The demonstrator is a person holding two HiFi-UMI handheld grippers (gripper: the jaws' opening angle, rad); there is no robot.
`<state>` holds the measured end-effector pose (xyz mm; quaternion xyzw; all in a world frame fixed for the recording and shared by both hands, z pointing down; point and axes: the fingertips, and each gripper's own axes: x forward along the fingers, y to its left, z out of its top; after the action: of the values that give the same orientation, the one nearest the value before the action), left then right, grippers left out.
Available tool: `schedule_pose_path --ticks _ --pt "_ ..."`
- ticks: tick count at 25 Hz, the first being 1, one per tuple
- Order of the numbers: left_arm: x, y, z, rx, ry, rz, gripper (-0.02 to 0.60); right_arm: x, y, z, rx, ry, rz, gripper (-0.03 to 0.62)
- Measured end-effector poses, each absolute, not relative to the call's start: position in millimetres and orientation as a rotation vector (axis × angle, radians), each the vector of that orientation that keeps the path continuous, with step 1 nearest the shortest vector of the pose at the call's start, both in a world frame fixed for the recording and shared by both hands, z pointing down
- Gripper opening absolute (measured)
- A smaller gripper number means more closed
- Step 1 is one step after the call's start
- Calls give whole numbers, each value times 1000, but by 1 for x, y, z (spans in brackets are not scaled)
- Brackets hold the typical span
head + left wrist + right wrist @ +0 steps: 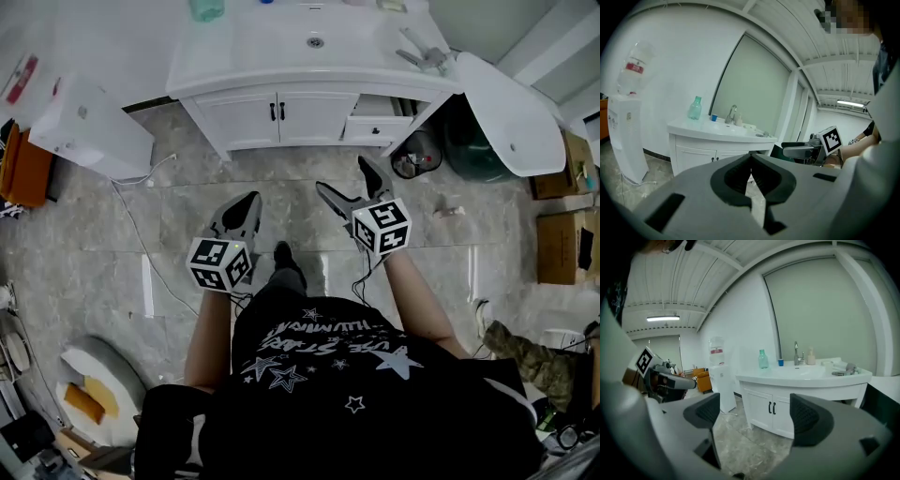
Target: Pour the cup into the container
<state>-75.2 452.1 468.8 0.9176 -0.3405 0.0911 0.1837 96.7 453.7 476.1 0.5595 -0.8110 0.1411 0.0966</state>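
Observation:
A small blue cup (714,118) (780,362) stands on the white vanity top (281,47) beside the faucet (797,354), with a green bottle (207,9) (695,108) (762,359) to its left. Both grippers hang in mid-air over the floor, well short of the vanity. My left gripper (248,208) (751,165) is shut, its pads meeting with nothing between them. My right gripper (342,176) (754,416) is open wide and empty. Each gripper shows in the other's view, the right gripper (806,150) and the left gripper (670,380).
A white water dispenser (89,127) (626,136) stands left of the vanity. A dark bin (417,155) and a large white tub-like piece (511,112) are at its right, with cardboard boxes (562,244) farther right. The floor is grey tile (187,216).

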Motion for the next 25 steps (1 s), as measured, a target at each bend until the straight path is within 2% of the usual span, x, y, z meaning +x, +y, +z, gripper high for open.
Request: schedule_pose_path --ticks 10,25 --pt "-95 324 459 2611 -904 259 11 90 326 455 1753 -2348 407 449" --pt "-121 225 453 2600 -1007 217 11 91 212 444 1752 -2375 353 439"
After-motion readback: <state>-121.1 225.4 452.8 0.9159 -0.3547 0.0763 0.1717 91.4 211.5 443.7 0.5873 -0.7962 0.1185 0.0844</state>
